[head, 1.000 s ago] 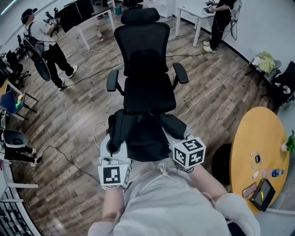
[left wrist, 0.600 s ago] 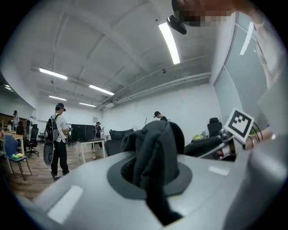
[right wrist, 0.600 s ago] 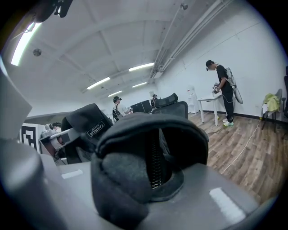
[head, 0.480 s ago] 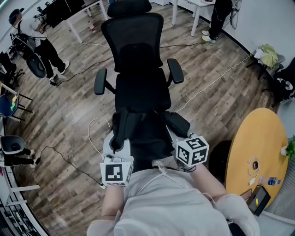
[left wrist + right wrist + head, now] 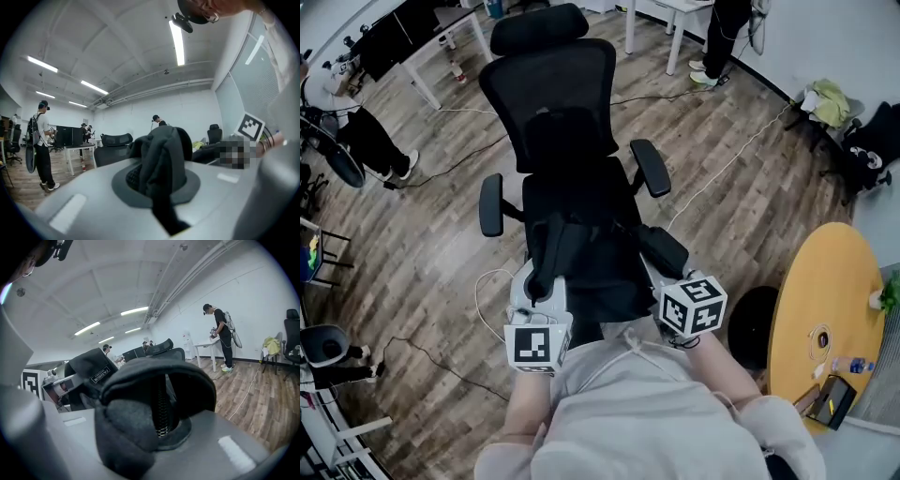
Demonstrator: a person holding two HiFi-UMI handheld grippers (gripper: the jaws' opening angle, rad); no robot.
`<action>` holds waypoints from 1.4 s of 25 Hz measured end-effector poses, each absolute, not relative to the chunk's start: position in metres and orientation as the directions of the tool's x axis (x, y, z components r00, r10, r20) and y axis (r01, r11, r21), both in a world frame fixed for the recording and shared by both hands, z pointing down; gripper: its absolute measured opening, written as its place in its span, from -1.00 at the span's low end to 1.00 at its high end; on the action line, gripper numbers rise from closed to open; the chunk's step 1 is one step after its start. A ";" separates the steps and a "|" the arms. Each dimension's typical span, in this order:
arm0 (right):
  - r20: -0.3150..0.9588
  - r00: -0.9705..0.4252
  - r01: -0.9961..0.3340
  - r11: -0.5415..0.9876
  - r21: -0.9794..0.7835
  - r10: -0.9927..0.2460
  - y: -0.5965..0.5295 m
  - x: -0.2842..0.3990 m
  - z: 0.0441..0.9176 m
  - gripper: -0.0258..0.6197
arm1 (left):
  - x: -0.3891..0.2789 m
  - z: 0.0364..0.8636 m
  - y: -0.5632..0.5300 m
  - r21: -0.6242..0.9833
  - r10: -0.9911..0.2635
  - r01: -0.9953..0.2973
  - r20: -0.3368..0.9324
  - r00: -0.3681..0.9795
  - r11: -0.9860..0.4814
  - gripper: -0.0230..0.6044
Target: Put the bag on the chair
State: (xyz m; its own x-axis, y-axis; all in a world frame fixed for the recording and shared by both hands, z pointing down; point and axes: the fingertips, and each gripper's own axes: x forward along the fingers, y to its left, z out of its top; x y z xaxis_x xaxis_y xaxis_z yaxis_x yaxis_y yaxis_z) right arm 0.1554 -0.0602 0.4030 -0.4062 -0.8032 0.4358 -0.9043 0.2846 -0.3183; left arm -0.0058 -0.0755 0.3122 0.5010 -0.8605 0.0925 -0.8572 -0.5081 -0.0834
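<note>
while both claws [image 5: 540, 286] [image 5: 662, 265] clamp it, the bag [image 5: 595, 274] overlaps the chair [image 5: 553, 94].

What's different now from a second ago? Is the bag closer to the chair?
Yes. The bag was carried forward to the chair and now reaches the seat's front edge. Nothing was let go: the left hand-held gripper and right hand-held gripper stay shut on its straps. The chair stands as before.

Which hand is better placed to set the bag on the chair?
Left, marginally: left tongs grip the bag in line with the chair seat; right tongs hold its end off toward the armrest.
</note>
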 end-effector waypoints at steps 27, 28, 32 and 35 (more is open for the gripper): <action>0.562 -0.350 -0.922 0.168 -0.349 -0.749 -0.362 0.071 0.441 -0.84 | -0.084 0.358 -0.401 -0.004 -0.777 -0.796 0.220 0.590 -0.605 -0.85; 0.567 -0.362 -0.918 0.179 -0.353 -0.740 -0.369 0.072 0.446 -0.84 | -0.083 0.362 -0.407 -0.002 -0.784 -0.805 0.229 0.577 -0.594 -0.85; 0.583 -0.403 -0.906 0.221 -0.360 -0.706 -0.400 0.080 0.461 -0.84 | -0.077 0.378 -0.431 0.006 -0.808 -0.838 0.259 0.529 -0.546 -0.85; 0.590 -0.434 -0.896 0.259 -0.361 -0.681 -0.427 0.084 0.473 -0.84 | -0.077 0.393 -0.453 0.018 -0.827 -0.863 0.279 0.489 -0.504 -0.85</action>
